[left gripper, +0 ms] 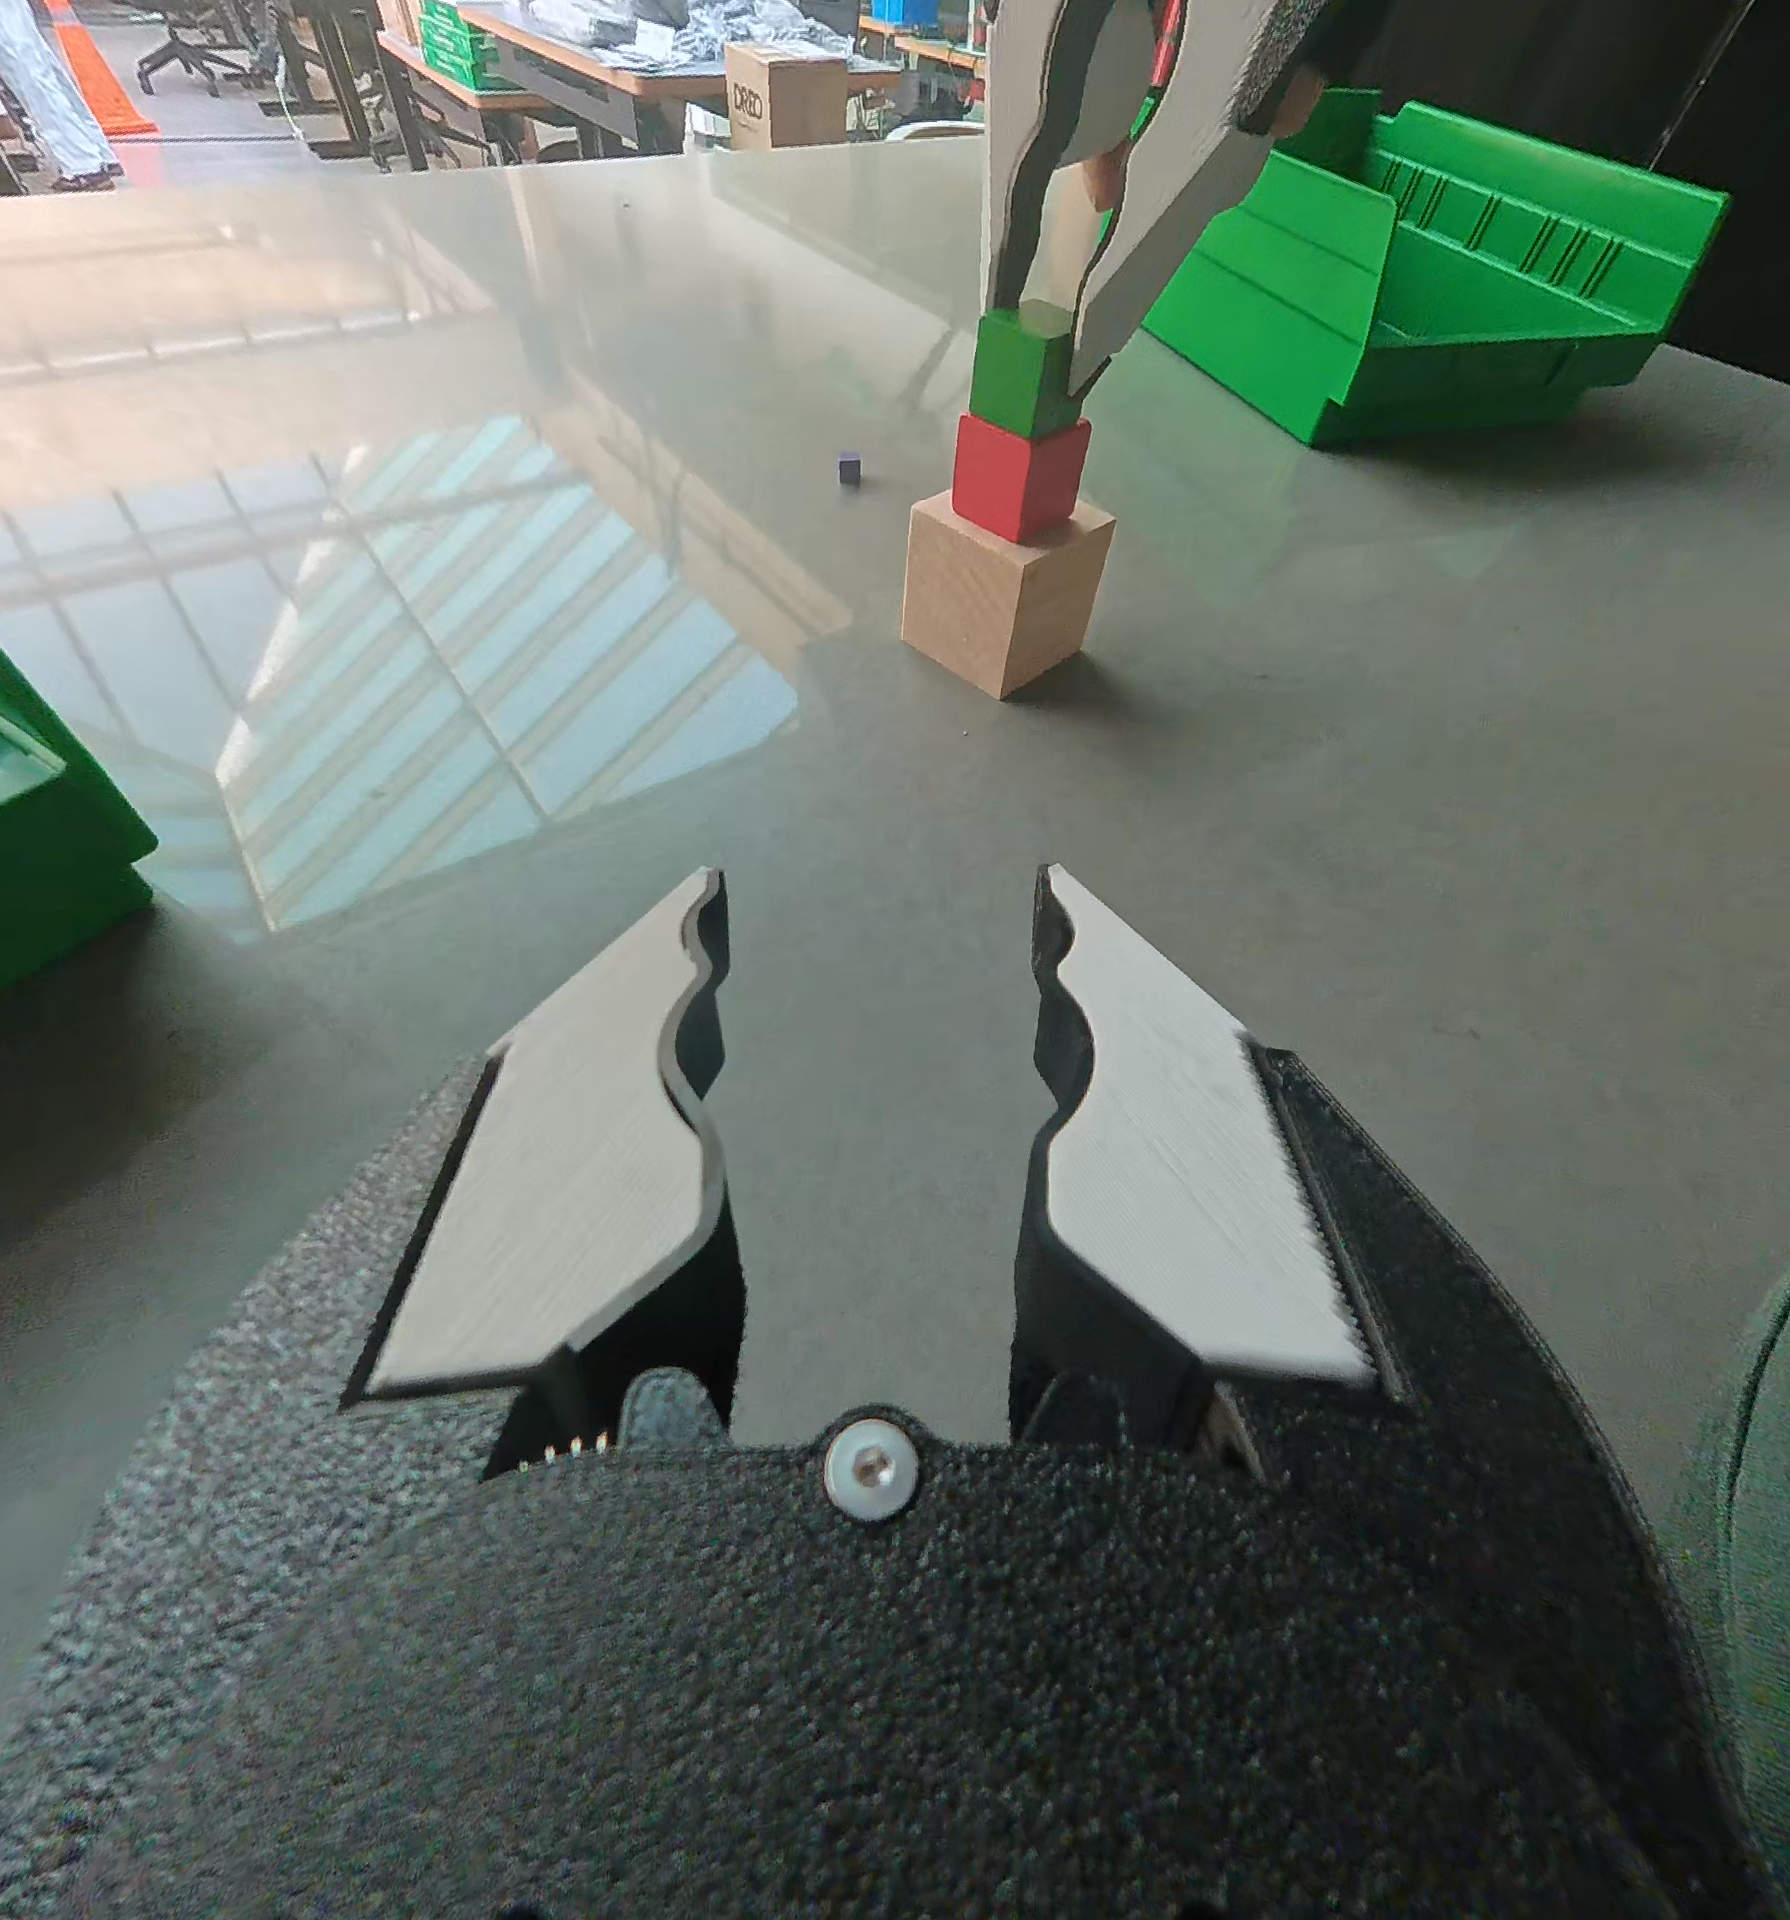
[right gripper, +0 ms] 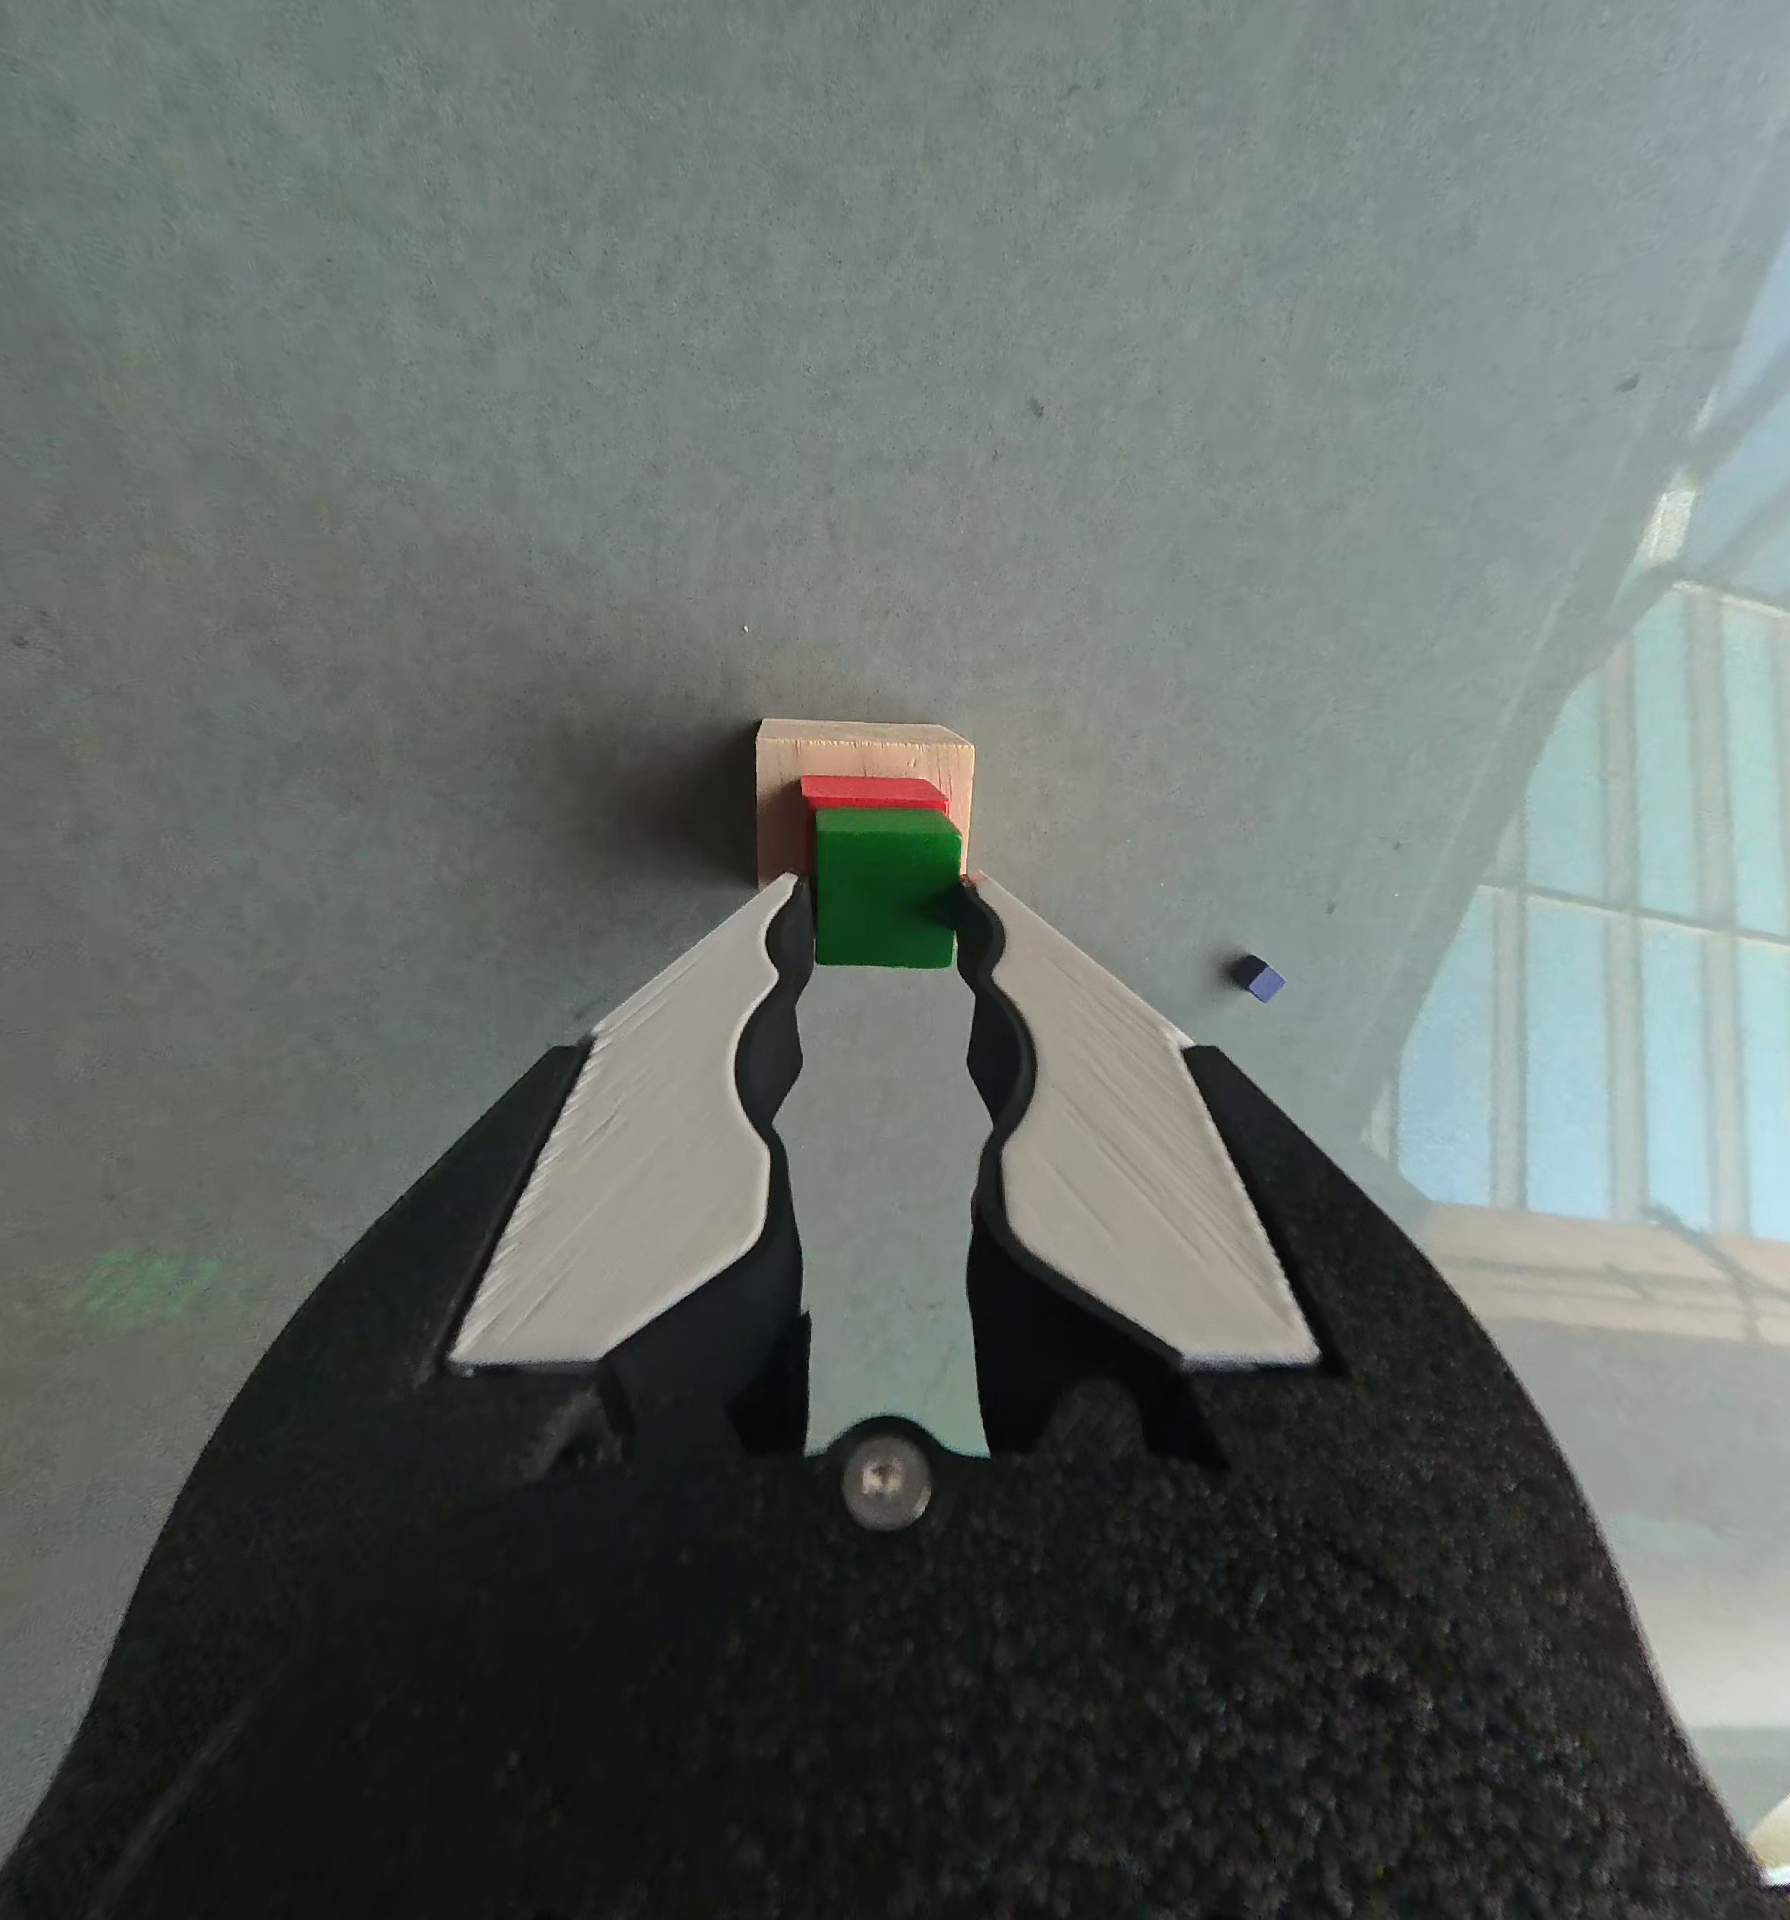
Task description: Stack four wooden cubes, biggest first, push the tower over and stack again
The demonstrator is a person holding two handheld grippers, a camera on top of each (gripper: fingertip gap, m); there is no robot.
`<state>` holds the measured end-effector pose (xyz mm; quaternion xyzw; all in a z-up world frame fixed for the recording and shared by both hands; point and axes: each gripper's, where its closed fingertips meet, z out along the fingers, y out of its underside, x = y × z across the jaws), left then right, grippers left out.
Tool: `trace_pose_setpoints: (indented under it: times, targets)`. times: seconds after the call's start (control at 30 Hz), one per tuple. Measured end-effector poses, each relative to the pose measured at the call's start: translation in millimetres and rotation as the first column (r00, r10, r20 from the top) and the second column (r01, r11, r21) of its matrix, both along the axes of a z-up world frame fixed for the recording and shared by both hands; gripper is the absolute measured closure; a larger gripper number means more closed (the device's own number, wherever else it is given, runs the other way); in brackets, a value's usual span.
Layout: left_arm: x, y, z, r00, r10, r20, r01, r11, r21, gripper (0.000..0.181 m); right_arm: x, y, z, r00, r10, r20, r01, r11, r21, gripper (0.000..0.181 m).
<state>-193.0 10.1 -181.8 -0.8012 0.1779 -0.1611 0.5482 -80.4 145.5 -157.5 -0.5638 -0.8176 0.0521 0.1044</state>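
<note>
Your right gripper [right gripper: 878,896] points straight down at a three-tier stack, its two pale ridged fingers flanking the green cube [right gripper: 886,883] on top. The left tip meets the cube's side; the right tip sits at its edge, though whether the fingers press or merely touch cannot be told from either view. The green cube rests on a red cube [left gripper: 1021,478], which rests on a larger bare-wood cube [left gripper: 1005,597]; each tier sits slightly off-centre on the one below. All three are sharp-edged blocks, the painted ones smooth, the wood showing grain.

Your left gripper [left gripper: 878,914] hovers low over the glossy grey surface [left gripper: 1390,831], fingers spread wide with nothing between them, well short of the stack, which lies ahead and to its right. A tiny blue cube [left gripper: 849,468] lies apart from the stack. Green plastic bins [left gripper: 1442,281] stand beyond.
</note>
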Motion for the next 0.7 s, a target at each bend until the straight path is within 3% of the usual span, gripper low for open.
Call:
trace_pose_setpoints:
  times: [0.13, 0.27, 0.4, 0.5, 0.7]
  targets:
    - [0, 0, 0, 1.000, 0.002, 0.001, -0.002, 1.000, 0.001, 0.122, -2, 1, 5, 1.000, -0.001, -0.018, 0.001, 1.000, -0.001, 0.151]
    - [-1, -1, 0, 1.000, 0.003, 0.000, -0.003, 1.000, -0.002, 0.122, -8, 8, 35, 0.994, -0.020, -0.105, 0.015, 0.999, -0.045, 0.143]
    - [-2, 0, -1, 1.000, 0.006, 0.001, -0.006, 1.000, -0.006, 0.122, -10, 45, 57, 0.978, -0.089, -0.188, 0.091, 0.996, -0.001, 0.144]
    - [-2, 0, -1, 1.000, 0.007, -0.003, -0.007, 1.000, -0.005, 0.122, -5, 85, 40, 0.962, -0.180, -0.205, 0.188, 0.982, 0.021, 0.150]
    - [-5, -3, -2, 1.000, 0.020, -0.002, -0.020, 1.000, -0.014, 0.122, 9, 137, -32, 0.896, -0.397, -0.200, 0.394, 0.917, -0.058, 0.155]
